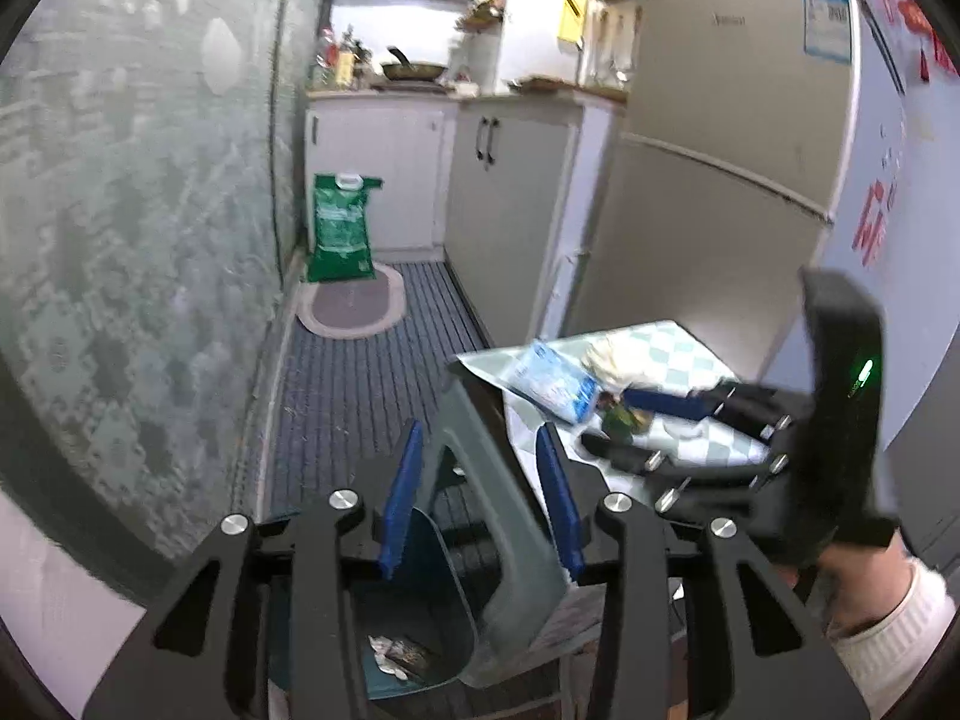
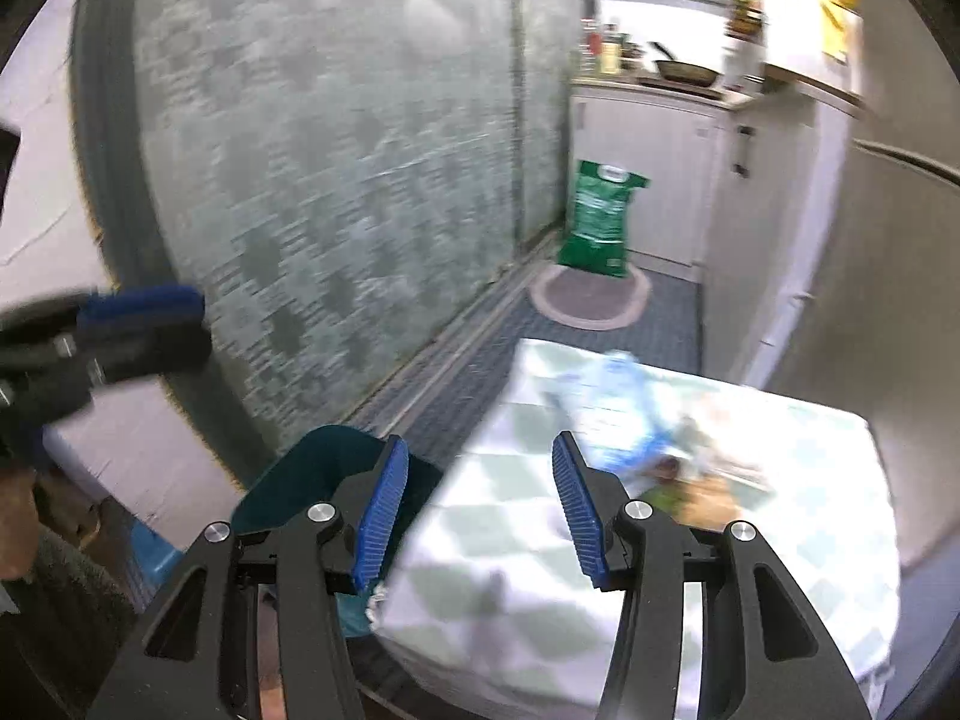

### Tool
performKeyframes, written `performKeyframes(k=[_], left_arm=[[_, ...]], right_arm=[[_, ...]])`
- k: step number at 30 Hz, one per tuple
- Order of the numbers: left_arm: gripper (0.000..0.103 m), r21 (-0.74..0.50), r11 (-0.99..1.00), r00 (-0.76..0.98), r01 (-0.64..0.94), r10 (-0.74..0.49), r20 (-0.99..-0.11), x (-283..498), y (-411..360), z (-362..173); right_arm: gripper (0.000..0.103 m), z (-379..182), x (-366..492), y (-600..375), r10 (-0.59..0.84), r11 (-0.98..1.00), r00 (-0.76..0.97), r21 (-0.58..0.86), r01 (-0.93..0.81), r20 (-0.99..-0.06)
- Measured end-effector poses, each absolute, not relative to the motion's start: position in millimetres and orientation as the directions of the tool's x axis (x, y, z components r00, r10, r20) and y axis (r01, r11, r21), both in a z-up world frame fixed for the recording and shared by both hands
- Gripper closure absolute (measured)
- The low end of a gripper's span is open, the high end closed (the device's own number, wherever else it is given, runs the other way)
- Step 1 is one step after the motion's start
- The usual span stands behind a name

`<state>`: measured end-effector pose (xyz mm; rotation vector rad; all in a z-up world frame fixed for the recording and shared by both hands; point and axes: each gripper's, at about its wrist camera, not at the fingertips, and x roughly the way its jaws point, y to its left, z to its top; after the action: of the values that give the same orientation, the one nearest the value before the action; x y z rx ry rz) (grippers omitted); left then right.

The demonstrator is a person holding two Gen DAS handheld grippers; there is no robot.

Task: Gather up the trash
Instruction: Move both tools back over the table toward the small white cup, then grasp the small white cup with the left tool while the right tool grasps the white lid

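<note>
Left tool [image 1: 486, 495] gaping above bin [image 1: 420, 618], table [image 1: 690, 354] beside, green sack [image 1: 339, 228] beyond

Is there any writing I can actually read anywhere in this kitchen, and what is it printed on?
No text here can be read with confidence.
Fridge: small brand mark near the top, blurred.
Blue sticker on the fridge: print too small.
Red characters on the white surface at right: cut off and distorted.
Green bag on the floor: white label and print, too blurred.
Blue-white packet on the checked cloth: print unreadable.
</note>
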<state>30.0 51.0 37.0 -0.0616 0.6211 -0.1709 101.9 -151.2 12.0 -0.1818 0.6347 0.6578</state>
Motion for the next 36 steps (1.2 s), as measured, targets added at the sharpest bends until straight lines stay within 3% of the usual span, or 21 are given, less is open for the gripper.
performKeyframes(k=[13,17,24,36], left_arm=[[0.059,-0.099,0.964,0.666,0.247,-0.243,-0.705,78,-21,-21],[0.059,-0.092,0.958,0.643,0.27,-0.251,-0.724,87,-38,-31],[0.058,-0.012,0.965,0.632,0.261,-0.18,-0.754,110,-59,-46],[0.056,-0.004,0.979,0.624,0.205,-0.134,-0.77,139,-61,-57]], right_arm=[[0.048,1,116,-235,0.469,0.847,0.641,0.104,-0.521,-0.607],[0.042,-10,121,-246,0.463,0.852,0.628,0.12,-0.509,-0.625],[0.04,-33,127,-275,0.459,0.861,0.603,0.158,-0.484,-0.652],[0.038,-40,127,-283,0.488,0.838,0.579,0.166,-0.52,-0.653]])
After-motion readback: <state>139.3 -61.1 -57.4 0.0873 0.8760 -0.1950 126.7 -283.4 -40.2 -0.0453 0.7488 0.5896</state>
